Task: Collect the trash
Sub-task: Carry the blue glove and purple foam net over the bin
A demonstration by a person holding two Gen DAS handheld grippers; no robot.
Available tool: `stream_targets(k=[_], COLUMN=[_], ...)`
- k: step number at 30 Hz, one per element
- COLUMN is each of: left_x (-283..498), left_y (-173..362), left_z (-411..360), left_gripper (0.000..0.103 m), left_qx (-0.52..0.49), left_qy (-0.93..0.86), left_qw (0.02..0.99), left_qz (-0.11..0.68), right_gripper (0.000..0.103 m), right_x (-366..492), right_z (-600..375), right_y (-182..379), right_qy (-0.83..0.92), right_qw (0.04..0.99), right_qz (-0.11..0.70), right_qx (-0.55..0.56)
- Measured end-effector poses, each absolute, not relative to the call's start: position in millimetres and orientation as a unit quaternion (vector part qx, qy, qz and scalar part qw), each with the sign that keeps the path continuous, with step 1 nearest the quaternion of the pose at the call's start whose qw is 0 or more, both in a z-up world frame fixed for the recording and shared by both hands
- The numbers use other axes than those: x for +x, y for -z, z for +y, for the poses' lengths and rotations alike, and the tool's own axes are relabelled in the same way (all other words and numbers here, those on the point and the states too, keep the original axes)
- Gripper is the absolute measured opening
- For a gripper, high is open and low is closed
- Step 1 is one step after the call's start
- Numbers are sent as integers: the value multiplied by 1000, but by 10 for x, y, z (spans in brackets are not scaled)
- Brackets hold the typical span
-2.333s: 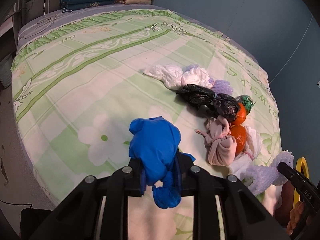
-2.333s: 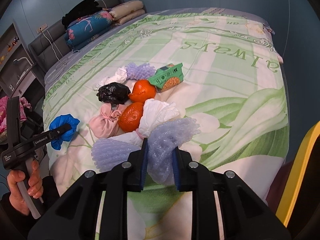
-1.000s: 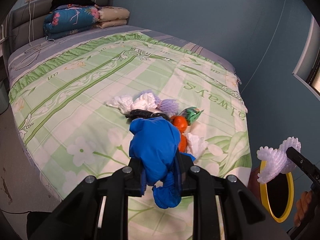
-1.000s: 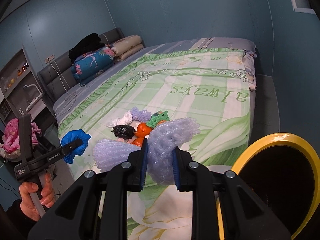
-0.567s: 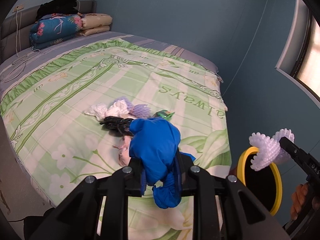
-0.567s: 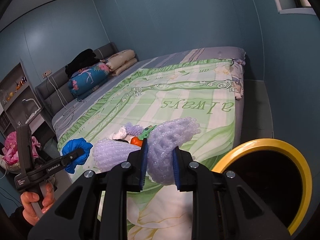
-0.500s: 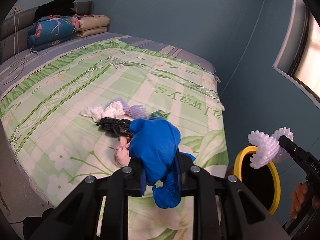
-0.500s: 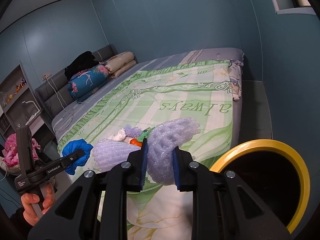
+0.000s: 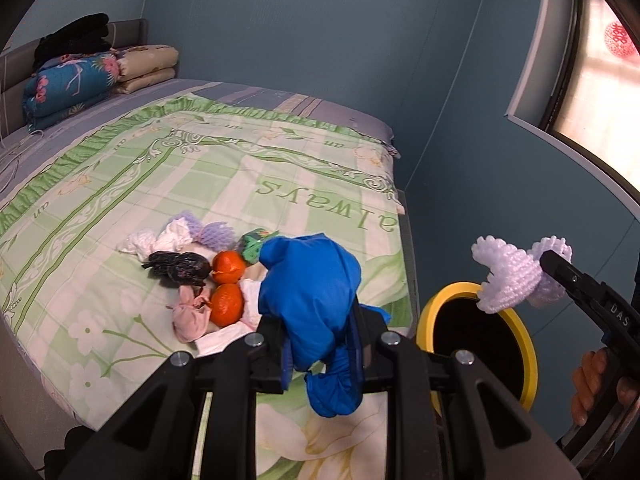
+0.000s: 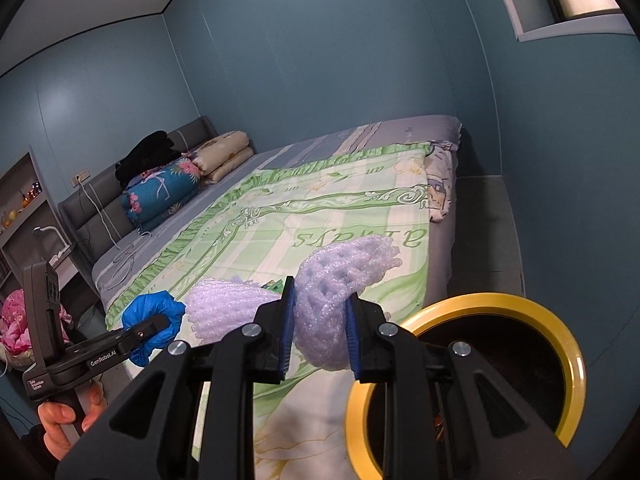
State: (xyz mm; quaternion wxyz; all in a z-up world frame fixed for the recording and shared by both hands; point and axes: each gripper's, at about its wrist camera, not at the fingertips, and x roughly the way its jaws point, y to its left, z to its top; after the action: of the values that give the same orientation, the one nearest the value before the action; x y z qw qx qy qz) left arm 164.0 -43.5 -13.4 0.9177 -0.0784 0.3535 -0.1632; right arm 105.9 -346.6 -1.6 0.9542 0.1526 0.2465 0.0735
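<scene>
Bed (image 9: 120, 184) with green quilt carried leftover trash; the yellow-rimmed bin (image 10: 568, 360) stood beside it. The left claw (image 9: 322, 356) gripped a blue bag (image 9: 308, 292), and the right claw (image 10: 320, 336) clamped lilac foam netting (image 10: 340, 276) over the bin.

Matt black plastic gripper (image 9: 322, 350) with blue ribbed pads (image 9: 356, 344) and small shiny metal screws; it pinches a crumpled blue plastic bag (image 9: 310, 292). A second gripper (image 10: 320, 330) squeezes pale lilac foam net (image 10: 340, 276), soft and knobbly. Printed green cloth bedspread (image 9: 240, 184), smooth. Glossy orange peels (image 9: 227, 305), a wrinkled black plastic bag (image 9: 180, 267), a yellow plastic bin (image 10: 472, 302) rim, smooth
</scene>
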Motion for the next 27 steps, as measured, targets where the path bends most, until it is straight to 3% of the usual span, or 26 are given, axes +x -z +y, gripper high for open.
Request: stream_targets(k=[27], left_x=[1672], left_y=[304], left_z=[-1552], left_gripper=[20], left_qx=[-13], left_qy=[248], left_qw=[890], left_qz=[382], right_gripper=[21], right_x=[848], right_z=[-4237], right_y=[95], right_qy=[-1], right_qw=[949], right_qz=[229], right_qx=[215])
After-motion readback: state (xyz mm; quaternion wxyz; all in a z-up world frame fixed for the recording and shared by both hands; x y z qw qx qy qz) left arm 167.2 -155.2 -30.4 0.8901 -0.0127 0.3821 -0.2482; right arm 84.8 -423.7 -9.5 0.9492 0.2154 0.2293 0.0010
